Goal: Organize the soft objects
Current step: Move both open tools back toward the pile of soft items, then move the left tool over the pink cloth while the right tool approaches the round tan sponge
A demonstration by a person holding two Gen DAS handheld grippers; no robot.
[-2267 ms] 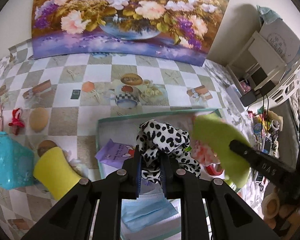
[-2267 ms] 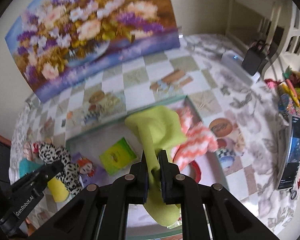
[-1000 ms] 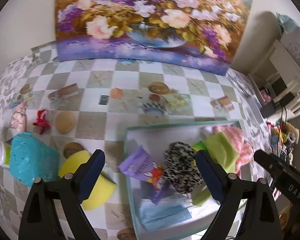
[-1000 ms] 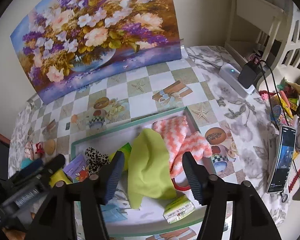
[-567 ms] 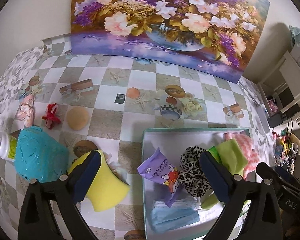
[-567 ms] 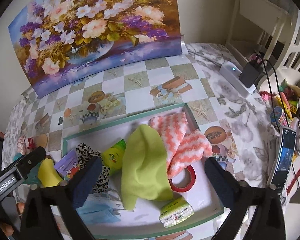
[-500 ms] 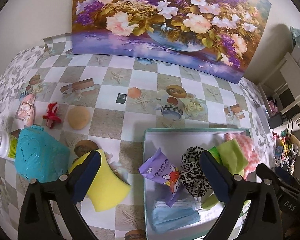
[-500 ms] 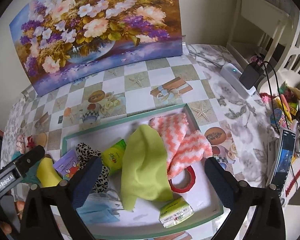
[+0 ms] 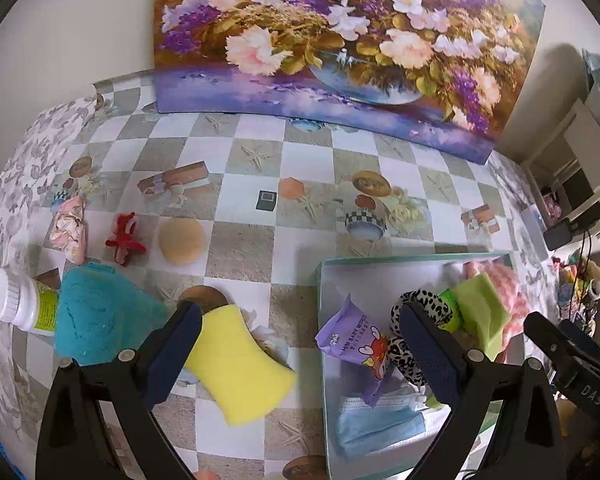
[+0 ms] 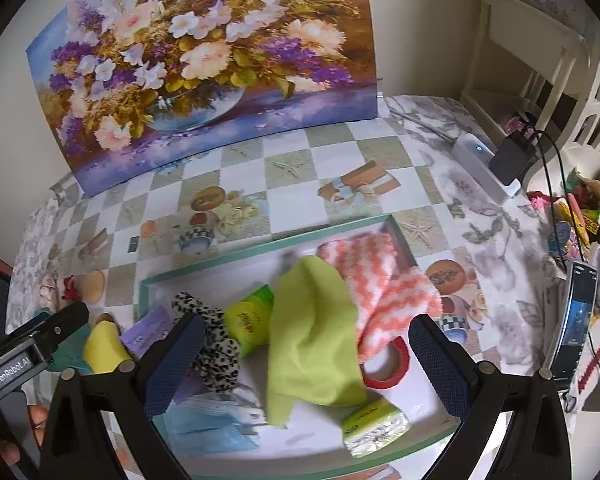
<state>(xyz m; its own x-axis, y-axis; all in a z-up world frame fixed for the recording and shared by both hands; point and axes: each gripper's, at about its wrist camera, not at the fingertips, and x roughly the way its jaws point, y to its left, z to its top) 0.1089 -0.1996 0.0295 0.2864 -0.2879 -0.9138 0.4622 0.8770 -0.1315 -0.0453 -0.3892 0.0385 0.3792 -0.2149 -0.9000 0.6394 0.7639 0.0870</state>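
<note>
A white tray with a teal rim (image 9: 321, 312) (image 10: 260, 249) holds a lime green cloth (image 10: 312, 344) (image 9: 480, 312), a leopard-print fabric piece (image 10: 216, 346) (image 9: 420, 300) and an orange-and-white zigzag cloth (image 10: 376, 280). My right gripper (image 10: 306, 332) hovers open over the green cloth, touching nothing. Left of the tray a yellow sponge (image 9: 236, 364) (image 10: 102, 346) lies on the tablecloth beside a teal fuzzy object (image 9: 100, 320). My left gripper (image 9: 298, 328) stands open above the sponge and the tray's left edge, holding nothing.
The tray also holds a purple wipes pack (image 9: 352, 336), a blue face mask (image 9: 376, 420), a red tape roll (image 10: 388, 364) and green tissue packs (image 10: 248, 324). A white bottle (image 9: 16, 304), red bow (image 9: 124, 238) and tan puff (image 9: 181, 236) lie left. A flower painting (image 9: 340, 40) stands behind.
Both grippers opened and let go: the leopard fabric and the green cloth now lie in the tray. The left gripper has drifted left, bringing the yellow sponge under it.
</note>
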